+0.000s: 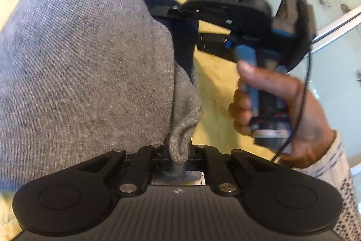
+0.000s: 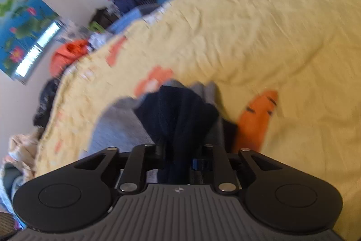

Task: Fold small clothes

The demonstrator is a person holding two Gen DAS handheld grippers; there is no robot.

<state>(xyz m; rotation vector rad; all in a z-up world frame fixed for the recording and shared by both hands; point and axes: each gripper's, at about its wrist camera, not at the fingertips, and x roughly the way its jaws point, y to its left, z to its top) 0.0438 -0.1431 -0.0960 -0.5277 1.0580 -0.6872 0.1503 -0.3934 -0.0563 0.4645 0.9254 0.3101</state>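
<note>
One garment, two grippers, one hand in view. The grey garment (image 1: 85, 55) is a fine-ribbed grey knit with a dark navy part (image 2: 178, 114); it lies on a yellow bedspread (image 2: 259, 37) printed with orange carrots. Left gripper (image 1: 178, 155): jaws narrow, pinched tight on a bunched grey fold of the garment. Right gripper (image 2: 178, 157): jaws partway apart with the navy cloth between them; whether the pads press on it cannot be told. In the left wrist view, the right hand (image 1: 277, 103) grasps its gripper's handle beside the garment's edge.
</note>
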